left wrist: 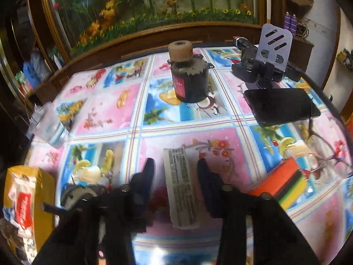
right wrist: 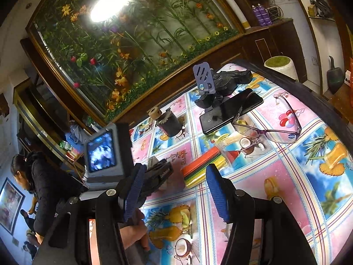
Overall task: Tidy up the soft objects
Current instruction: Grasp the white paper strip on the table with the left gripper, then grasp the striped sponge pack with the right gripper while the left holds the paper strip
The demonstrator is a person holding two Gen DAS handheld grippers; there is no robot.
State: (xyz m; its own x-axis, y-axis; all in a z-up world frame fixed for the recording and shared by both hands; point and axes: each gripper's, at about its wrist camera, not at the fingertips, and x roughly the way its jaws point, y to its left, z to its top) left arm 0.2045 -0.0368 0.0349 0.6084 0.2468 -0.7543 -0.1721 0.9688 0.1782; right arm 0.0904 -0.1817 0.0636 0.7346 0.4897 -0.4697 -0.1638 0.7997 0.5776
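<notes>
The left tongs (left wrist: 175,165) are sitting open around a white tube (left wrist: 181,187) low in the middle, not squeezing it. The right tongs (right wrist: 174,174) are hanging open and empty over the counter (right wrist: 275,176), near the striped sponge (right wrist: 203,165).

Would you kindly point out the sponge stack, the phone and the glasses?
sponge stack (left wrist: 280,181): left wrist view, orange top face.
phone (left wrist: 281,106): left wrist view, middle of dark screen.
glasses (right wrist: 284,121): right wrist view, nearer lens.
</notes>
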